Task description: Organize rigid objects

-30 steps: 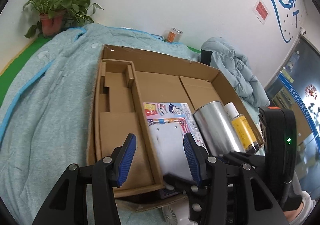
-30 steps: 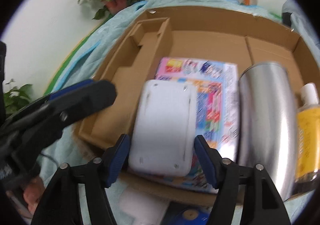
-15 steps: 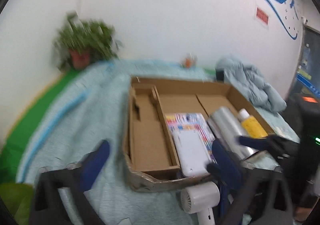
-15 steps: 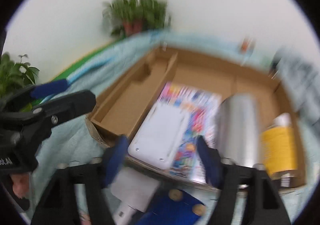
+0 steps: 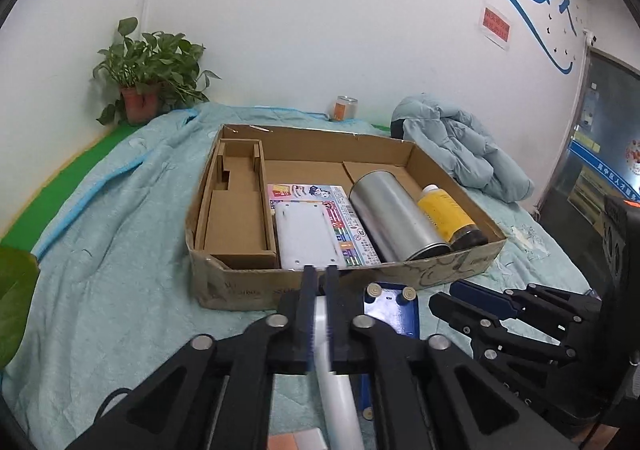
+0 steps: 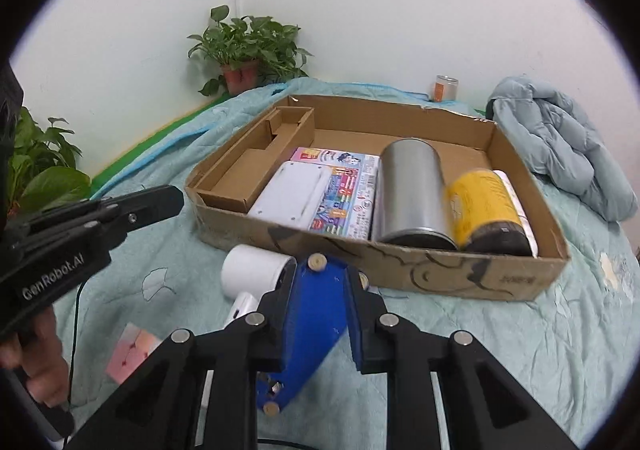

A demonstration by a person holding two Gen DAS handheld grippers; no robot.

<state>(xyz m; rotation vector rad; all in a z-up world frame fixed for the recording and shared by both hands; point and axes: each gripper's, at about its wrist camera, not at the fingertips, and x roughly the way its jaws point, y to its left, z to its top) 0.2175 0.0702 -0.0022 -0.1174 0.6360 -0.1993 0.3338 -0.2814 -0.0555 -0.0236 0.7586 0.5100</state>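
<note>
Even, soft indoor light fills both views, bright on the white wall and casting only faint shadows inside the cardboard box; a pale sheen runs along the silver cylinder; fisheye curvature bends the wall lines and box edges, and dark vignetting rings each picture; the yellow bottle looks smeared in the right wrist view; the close foreground is slightly soft.
</note>
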